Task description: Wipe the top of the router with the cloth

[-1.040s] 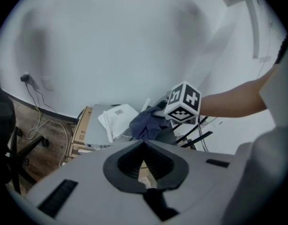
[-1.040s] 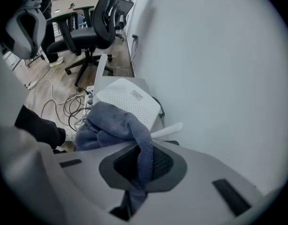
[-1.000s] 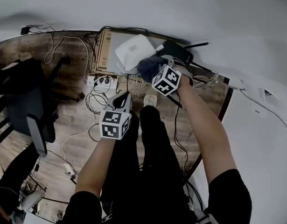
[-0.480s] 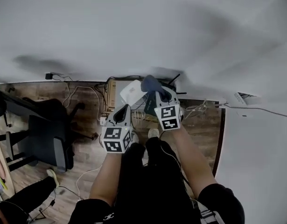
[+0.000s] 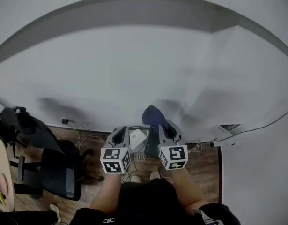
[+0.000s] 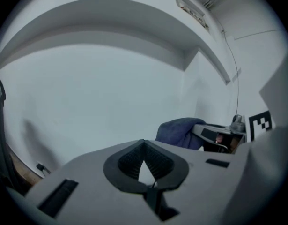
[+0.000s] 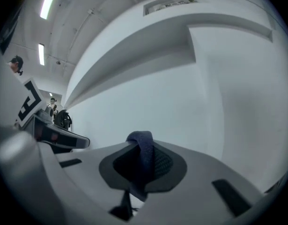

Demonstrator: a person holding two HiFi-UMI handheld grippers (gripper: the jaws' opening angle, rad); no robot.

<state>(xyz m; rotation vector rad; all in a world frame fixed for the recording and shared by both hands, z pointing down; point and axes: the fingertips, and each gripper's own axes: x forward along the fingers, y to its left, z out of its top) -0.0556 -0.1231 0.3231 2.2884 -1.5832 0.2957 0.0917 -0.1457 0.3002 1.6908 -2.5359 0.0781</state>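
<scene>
In the head view both grippers are held up side by side in front of a white wall. My right gripper (image 5: 161,125) is shut on a dark blue cloth (image 5: 152,115), which bunches above its tip; in the right gripper view a strip of the cloth (image 7: 144,159) runs between the jaws. My left gripper (image 5: 121,129) is shut with nothing in it, its jaws meeting at the tip (image 6: 144,145). The left gripper view also catches the cloth (image 6: 179,131) to the right. The white router (image 5: 137,138) shows low down between the two grippers, on the floor by the wall.
A black office chair (image 5: 57,175) stands on the wooden floor (image 5: 207,157) at the left, with cables (image 5: 71,124) along the wall's foot. A round tabletop edge (image 5: 0,182) shows at the far left. A white cable (image 5: 263,123) runs up the right wall.
Both grippers have risen from down at the router to up in front of the wall, the cloth going with the right one. The head view has tilted up towards the wall.
</scene>
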